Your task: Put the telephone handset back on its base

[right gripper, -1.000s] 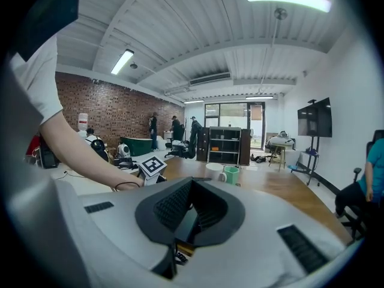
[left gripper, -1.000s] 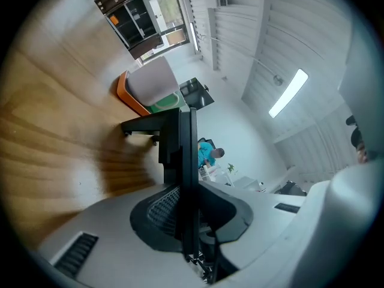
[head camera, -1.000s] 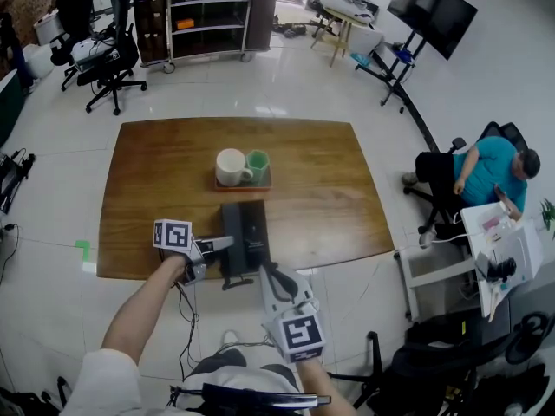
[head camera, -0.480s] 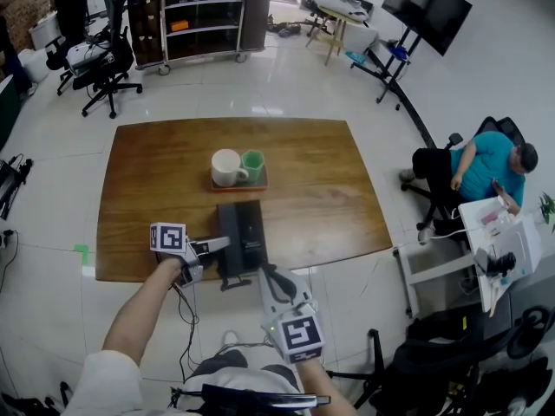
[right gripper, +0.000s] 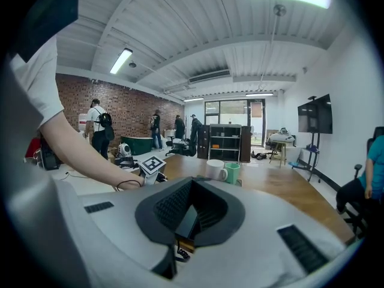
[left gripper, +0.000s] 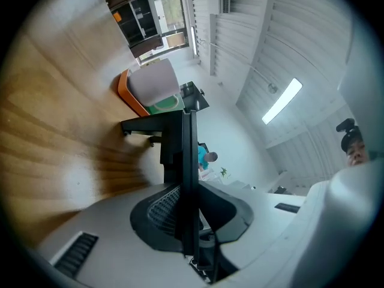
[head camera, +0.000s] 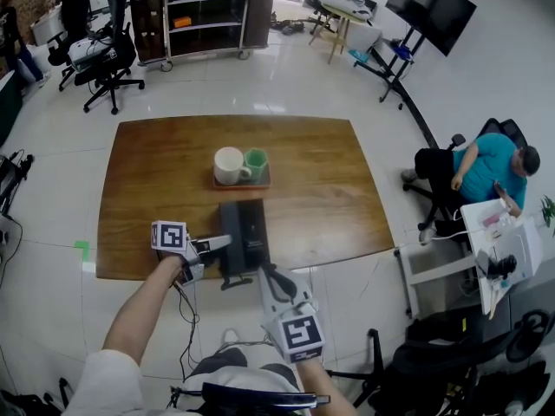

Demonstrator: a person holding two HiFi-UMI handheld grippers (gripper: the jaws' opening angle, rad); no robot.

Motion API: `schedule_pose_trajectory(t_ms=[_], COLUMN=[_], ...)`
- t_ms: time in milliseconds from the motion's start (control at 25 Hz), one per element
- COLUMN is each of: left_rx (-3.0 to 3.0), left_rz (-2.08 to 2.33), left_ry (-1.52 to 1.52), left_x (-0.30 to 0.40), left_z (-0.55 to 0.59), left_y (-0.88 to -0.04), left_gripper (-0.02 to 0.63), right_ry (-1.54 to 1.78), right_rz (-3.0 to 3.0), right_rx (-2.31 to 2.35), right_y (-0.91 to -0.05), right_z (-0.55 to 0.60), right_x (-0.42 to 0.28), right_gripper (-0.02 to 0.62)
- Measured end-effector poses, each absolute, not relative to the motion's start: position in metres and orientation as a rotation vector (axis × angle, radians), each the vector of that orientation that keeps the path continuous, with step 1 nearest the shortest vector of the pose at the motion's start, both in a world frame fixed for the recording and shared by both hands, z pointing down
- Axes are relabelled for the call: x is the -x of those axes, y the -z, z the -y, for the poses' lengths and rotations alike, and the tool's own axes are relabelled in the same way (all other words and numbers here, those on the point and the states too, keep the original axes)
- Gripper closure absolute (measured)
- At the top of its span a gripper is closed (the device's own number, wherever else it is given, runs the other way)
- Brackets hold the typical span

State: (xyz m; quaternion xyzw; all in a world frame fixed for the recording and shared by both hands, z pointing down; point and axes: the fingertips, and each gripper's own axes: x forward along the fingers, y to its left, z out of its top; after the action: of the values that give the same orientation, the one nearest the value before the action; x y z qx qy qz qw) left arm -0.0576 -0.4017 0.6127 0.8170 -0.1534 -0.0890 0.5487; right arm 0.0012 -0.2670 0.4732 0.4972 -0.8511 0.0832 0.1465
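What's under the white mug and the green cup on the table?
An orange tray sits under the white mug and green cup, on the wooden table. Only its rim shows; its floor beneath them is covered.

The left arm (head camera: 139, 310), bare below a white sleeve, reaches to the table's (head camera: 329, 215) near edge. The left gripper (head camera: 223, 243) lies level, rolled on its side, jaws clamped on the handset (left gripper: 189, 155). The right gripper (head camera: 270, 275) hangs just off that edge, tilted slightly down, jaws together, empty
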Motion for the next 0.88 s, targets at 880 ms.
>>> schedule_pose_trajectory(t_ms=[880], left_rx=[-2.040], left_rz=[0.503], left_ry=[0.161], left_x=[0.069], left_z=[0.411], left_y=[-0.598], left_gripper=[0.417], right_ry=[-0.273], right_rz=[2.474], right_rx=[-1.421], right_y=[-0.476], right_z=[0.260], right_x=[-0.001], right_gripper=[0.591])
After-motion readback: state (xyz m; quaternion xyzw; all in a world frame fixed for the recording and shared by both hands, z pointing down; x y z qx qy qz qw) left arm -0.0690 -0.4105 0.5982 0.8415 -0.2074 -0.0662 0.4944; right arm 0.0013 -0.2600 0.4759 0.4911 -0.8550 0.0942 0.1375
